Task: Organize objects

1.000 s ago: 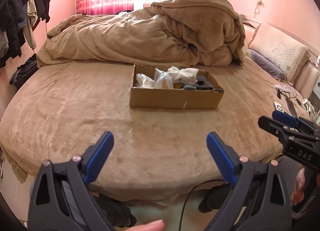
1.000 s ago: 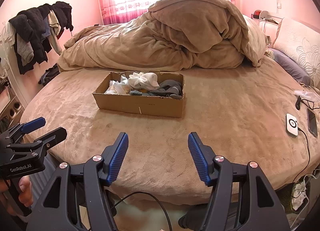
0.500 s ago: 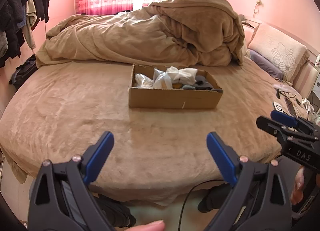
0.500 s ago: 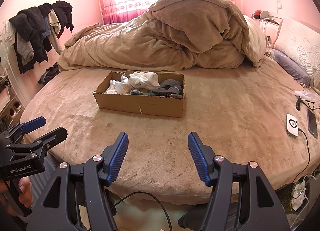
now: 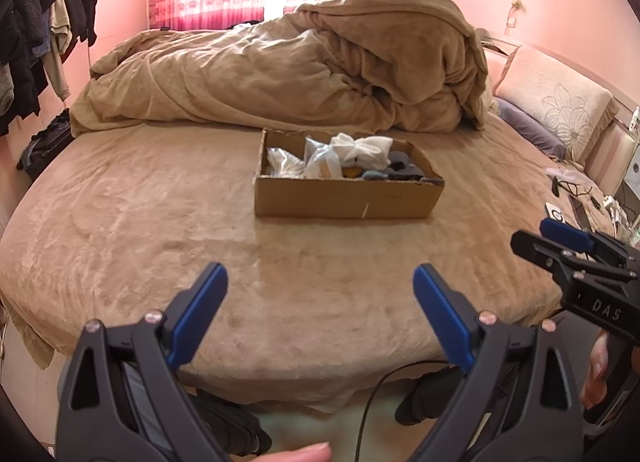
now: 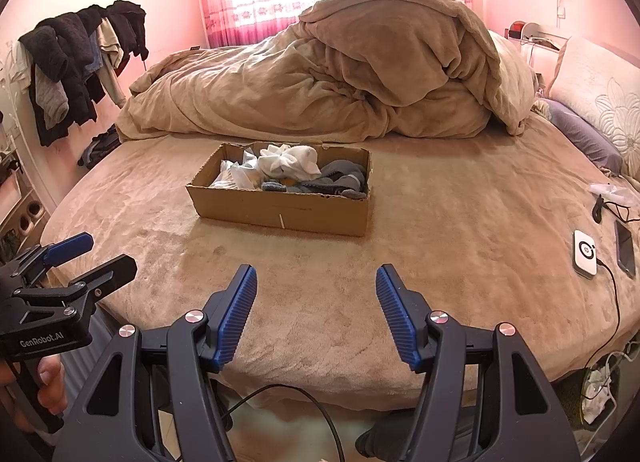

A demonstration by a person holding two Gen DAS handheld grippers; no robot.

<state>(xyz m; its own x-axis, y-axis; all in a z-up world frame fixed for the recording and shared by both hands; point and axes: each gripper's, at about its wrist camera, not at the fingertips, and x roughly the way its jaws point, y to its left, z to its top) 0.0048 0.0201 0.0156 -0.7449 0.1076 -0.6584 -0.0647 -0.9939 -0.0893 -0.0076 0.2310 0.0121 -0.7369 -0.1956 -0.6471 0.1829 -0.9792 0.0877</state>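
Note:
An open cardboard box (image 5: 344, 201) sits in the middle of the tan bed and also shows in the right wrist view (image 6: 280, 209). It holds white socks (image 5: 362, 147) (image 6: 290, 159), clear plastic bags (image 5: 282, 163) and grey-blue socks (image 6: 340, 181). My left gripper (image 5: 320, 282) is open and empty, at the bed's near edge, well short of the box. My right gripper (image 6: 316, 282) is open and empty, also at the near edge. Each gripper shows at the side of the other's view.
A heaped tan duvet (image 5: 304, 73) lies behind the box. Pillows (image 5: 560, 101) lie at the right. A white charger puck (image 6: 585, 254), a phone (image 6: 624, 248) and cables lie on the bed's right side. Dark clothes (image 6: 80, 61) hang at the left wall.

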